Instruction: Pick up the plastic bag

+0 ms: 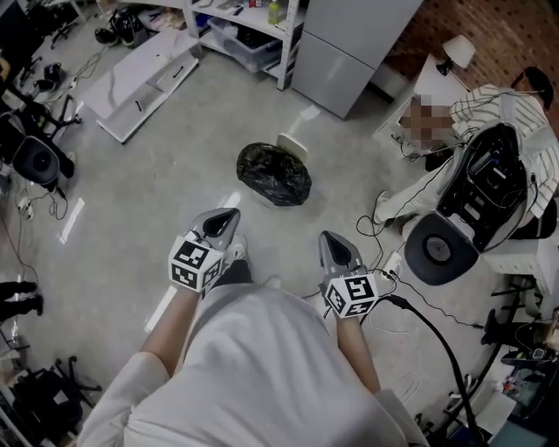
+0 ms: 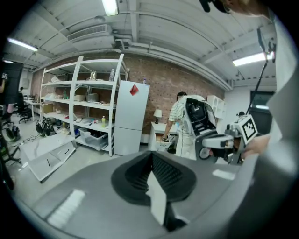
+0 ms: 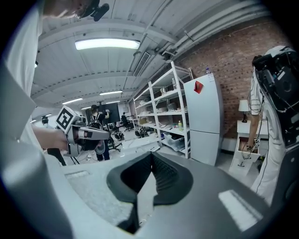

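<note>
A crumpled black plastic bag [image 1: 274,174] lies on the grey floor, ahead of me in the head view. My left gripper [image 1: 229,214] is held level at waist height, well short of the bag and to its left, jaws shut with nothing between them. My right gripper [image 1: 330,237] is alongside it, right of the bag, also shut and empty. Both gripper views look out across the room, and the bag does not show in either. The left gripper [image 2: 152,155] and the right gripper [image 3: 150,156] each show their pads pressed together.
A person in a striped shirt with a black backpack rig [image 1: 489,179] stands at the right, with cables [image 1: 437,332] trailing on the floor. A white cabinet [image 1: 349,44], shelving [image 1: 253,26] and a flat white panel [image 1: 140,79] lie beyond the bag. A small white object [image 1: 293,144] sits behind the bag.
</note>
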{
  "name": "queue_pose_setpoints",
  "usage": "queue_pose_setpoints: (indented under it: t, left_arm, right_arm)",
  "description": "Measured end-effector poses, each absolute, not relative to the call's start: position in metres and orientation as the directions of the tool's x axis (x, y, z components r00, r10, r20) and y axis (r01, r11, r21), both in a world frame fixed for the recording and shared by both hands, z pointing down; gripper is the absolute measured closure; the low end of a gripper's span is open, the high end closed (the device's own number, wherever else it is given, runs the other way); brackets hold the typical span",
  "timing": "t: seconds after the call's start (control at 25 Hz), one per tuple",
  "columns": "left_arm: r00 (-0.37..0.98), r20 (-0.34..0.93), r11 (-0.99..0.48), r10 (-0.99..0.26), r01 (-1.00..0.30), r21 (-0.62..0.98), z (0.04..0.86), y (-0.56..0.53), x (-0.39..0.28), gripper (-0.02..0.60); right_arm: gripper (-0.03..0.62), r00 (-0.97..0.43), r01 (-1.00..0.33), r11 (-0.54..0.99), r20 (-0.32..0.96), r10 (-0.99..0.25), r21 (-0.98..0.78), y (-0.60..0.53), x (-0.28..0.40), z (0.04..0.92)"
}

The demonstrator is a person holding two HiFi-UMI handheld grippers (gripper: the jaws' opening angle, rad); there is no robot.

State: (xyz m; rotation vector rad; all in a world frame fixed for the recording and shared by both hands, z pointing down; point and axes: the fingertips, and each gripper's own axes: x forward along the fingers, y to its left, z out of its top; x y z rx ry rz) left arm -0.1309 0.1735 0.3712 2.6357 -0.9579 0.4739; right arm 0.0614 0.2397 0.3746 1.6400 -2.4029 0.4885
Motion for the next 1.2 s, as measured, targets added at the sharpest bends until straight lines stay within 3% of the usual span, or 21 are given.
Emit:
queue_pose_setpoints:
  t: [0.64, 1.2]
  left_arm:
    - [0.771, 0.464, -0.849, -0.436, -0.524, 0.073, 0.382, 0.011, -0.157, 0.578]
    - [0.778, 0.501, -0.854, -0.378, -0.503, 0.137, 0.417, -0.057, -0.172, 0.578]
  right_arm:
    - [0.592, -0.244, -0.968, 0.192, 0.401, -0.883, -0.164, 0.097, 0.038, 0.388]
    - [0.592, -0.197, -0.977, 0.136, 0.457, -0.867, -0.163, 0.045, 0.030, 0.413]
